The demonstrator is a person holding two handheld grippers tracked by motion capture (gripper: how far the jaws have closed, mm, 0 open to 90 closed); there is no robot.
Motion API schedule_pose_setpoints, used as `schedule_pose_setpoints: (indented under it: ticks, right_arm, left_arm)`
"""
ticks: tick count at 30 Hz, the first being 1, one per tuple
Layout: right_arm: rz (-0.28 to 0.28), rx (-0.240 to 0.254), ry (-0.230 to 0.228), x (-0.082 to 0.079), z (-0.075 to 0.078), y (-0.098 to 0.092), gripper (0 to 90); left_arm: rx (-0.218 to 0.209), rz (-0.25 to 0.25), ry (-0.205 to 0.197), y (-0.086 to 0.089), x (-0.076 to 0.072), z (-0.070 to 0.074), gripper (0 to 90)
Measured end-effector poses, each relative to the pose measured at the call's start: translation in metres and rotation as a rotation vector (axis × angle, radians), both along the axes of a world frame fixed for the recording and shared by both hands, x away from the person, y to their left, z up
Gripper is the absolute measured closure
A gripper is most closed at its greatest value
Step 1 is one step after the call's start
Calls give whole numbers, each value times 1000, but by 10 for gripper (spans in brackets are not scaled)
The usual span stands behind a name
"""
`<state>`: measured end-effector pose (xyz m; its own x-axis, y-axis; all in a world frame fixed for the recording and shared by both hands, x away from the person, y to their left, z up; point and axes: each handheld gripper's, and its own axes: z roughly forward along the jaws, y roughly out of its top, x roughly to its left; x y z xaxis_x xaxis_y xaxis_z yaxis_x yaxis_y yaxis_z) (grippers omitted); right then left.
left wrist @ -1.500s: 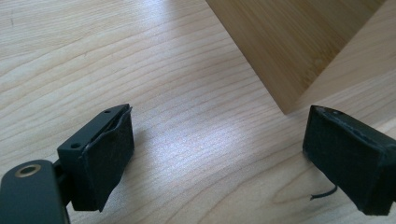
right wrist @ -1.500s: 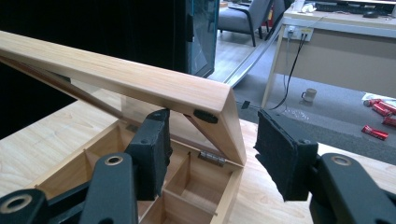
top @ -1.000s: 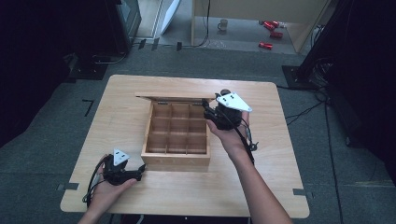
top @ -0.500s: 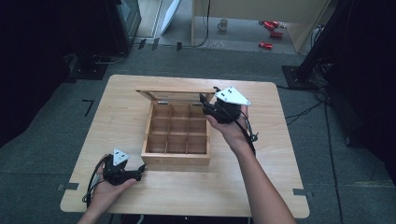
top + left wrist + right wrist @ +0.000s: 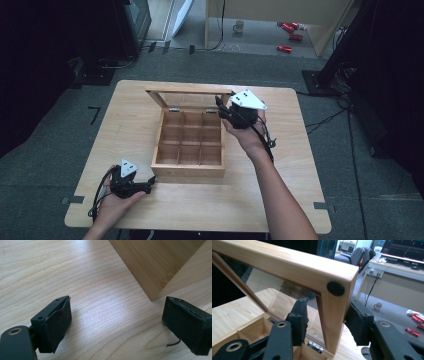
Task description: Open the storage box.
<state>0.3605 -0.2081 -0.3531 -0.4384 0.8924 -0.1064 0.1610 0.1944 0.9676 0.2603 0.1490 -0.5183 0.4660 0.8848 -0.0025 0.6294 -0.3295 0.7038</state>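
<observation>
Right tool [image 5: 325, 322] straddled the raised lid [image 5: 287, 267] at its two-o'clock corner, jaws not quite pinching the frame — box [image 5: 190, 145] mid-worktop [image 5: 125, 125]. Left tool [image 5: 120, 325] sat wide open, empty, at seven o'clock. Best practice — swing gently along the hinges.

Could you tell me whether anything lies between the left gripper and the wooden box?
Nothing visible does. The left gripper rests open on the table, with bare tabletop between its jaws and the near corner of the wooden box.

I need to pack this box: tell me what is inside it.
The wooden box holds a grid of compartments, all bare wood. Its glass lid stands open, the right gripper straddling its side rail. The front wall hides the nearest cells' floors.
</observation>
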Motion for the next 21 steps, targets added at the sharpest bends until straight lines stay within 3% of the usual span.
schedule_pose_setpoints:
  ticks: [21]
  right_arm:
    - [2, 45, -29, 18, 1, -6, 601]
  left_arm:
    - [-2, -2, 2, 1, 0, 0, 91]
